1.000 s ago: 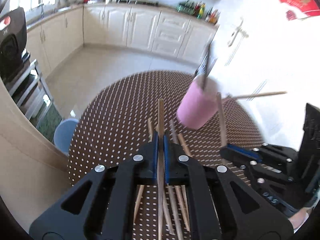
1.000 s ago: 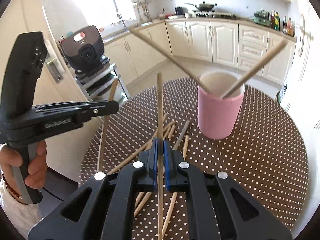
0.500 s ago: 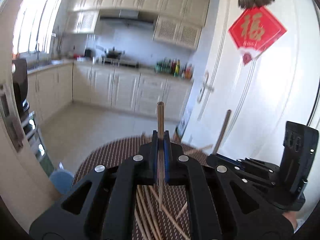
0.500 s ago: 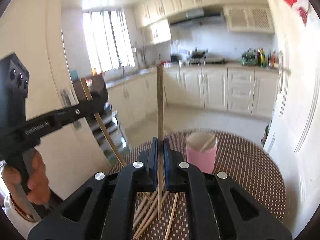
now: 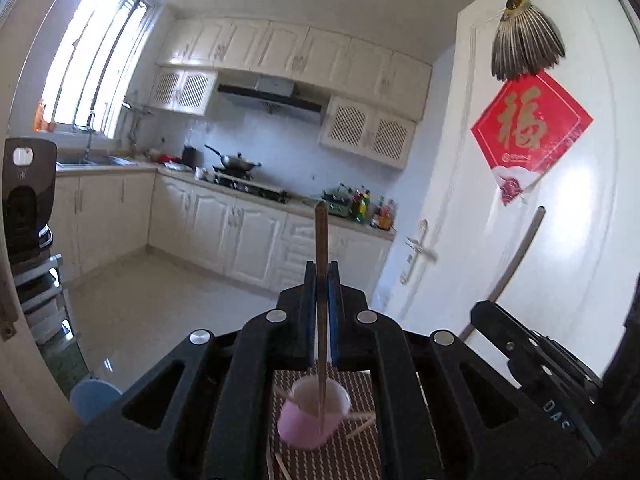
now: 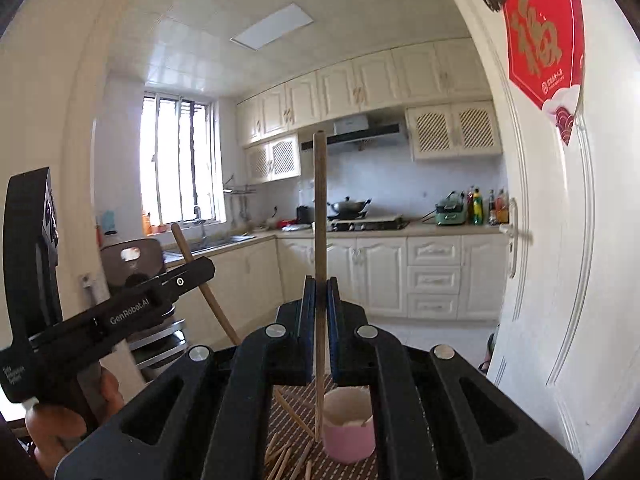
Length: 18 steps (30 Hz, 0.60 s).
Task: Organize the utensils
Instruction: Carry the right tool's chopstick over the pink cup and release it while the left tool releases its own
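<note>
My left gripper (image 5: 320, 280) is shut on a wooden chopstick (image 5: 320, 240) held upright, its lower tip over the mouth of the pink cup (image 5: 312, 420) below. My right gripper (image 6: 320, 292) is shut on another wooden chopstick (image 6: 319, 208), also upright, its lower tip just left of the pink cup (image 6: 348, 436). The cup holds chopsticks. Loose chopsticks (image 6: 286, 456) lie on the brown dotted table (image 5: 340, 456). The right gripper shows in the left wrist view (image 5: 476, 312) with its chopstick (image 5: 516, 256); the left gripper shows in the right wrist view (image 6: 208, 266).
A white door (image 5: 560, 220) with a red paper sign (image 5: 528, 132) stands close on the right. Kitchen cabinets (image 5: 224, 220) and a stove line the far wall. A black appliance on a rack (image 5: 24, 200) and a blue stool (image 5: 96, 398) are at the left.
Both grippers have risen and tilted upward, still holding their chopsticks, so the chopsticks now stand upright. The cup, near eye level a second ago, now lies low between the fingers.
</note>
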Available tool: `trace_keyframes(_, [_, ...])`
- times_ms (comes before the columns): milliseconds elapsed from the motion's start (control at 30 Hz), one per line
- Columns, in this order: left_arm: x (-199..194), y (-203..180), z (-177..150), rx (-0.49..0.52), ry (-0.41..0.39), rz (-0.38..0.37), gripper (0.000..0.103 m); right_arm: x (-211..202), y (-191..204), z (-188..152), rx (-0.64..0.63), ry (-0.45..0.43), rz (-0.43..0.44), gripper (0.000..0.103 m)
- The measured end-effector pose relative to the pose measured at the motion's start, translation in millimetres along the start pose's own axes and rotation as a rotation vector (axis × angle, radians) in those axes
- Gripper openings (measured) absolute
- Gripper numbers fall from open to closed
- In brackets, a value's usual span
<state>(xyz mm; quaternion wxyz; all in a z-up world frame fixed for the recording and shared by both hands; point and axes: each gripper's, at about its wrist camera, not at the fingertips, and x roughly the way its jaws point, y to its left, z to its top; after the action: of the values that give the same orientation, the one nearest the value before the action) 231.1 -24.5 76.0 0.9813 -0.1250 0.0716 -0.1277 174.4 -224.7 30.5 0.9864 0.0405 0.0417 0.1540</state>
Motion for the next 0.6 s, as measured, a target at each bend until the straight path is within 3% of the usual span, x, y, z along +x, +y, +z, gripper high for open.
trace_keyframes(233, [37.6,0.0,-11.2,0.0,-0.019,0.0,0.006,24.9,-13.1,-11.1,-0.011,-0.037,-0.064,0.004])
trace_keyframes(600, [66.0,-0.8,-56.2,0.051,0.091,-0.036,0.006,52.0,-18.1,-29.2,-0.002,0.023,-0.078,0.004])
